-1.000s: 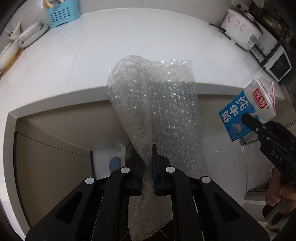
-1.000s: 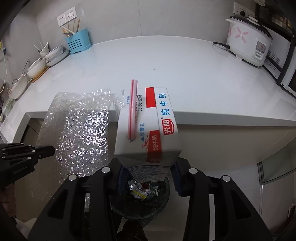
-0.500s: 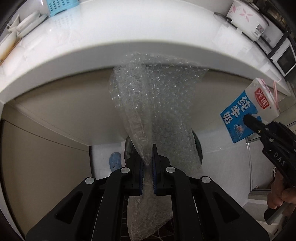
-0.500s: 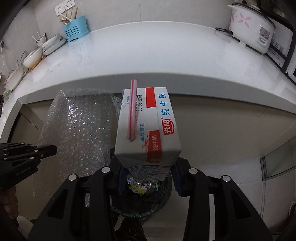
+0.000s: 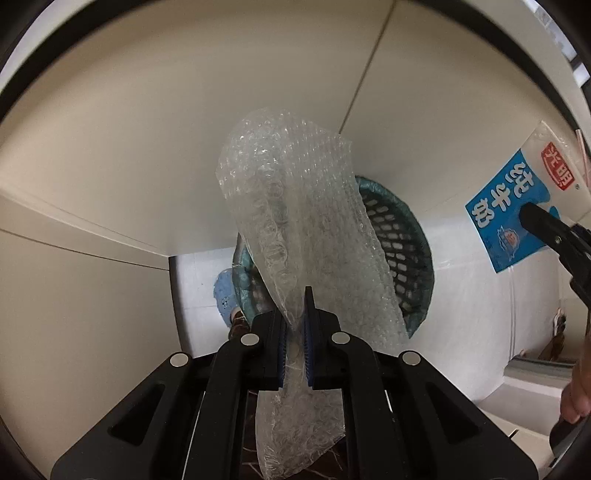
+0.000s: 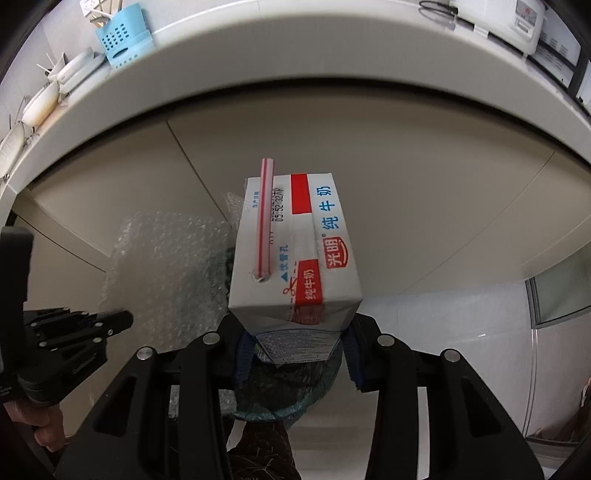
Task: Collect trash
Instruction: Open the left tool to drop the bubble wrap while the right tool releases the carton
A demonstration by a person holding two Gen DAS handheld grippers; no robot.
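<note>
— Left gripper (image 5: pixel 295 332)?
— Clamped shut on the bubble wrap (image 5: pixel 295 229), blue pads pinching the sheet near its lower part; rest of the sheet standing up ahead of the fingers, a tail hanging below them.
— And beyond the sheet?
— Dark mesh trash bin (image 5: pixel 402 236) with a green liner, directly behind and beneath the wrap, on the pale floor against beige cabinet doors (image 5: pixel 147 129).
— Right gripper (image 6: pixel 295 354)?
— Closed on the milk carton (image 6: pixel 295 251), jaws pressed to its two sides near the base. Carton held with its top face toward the camera, a red-and-white straw (image 6: pixel 264 218) stuck in the hole.
— Below the carton?
— Same bin, only a sliver of green liner rim showing under the fingers. Bubble wrap just left of the carton, apart from it.
— Farther out?
— White countertop (image 6: pixel 295 48) overhead, with a blue utensil basket (image 6: pixel 123 37), stacked dishes (image 6: pixel 70 74) and a rice cooker (image 6: pixel 509 18).
</note>
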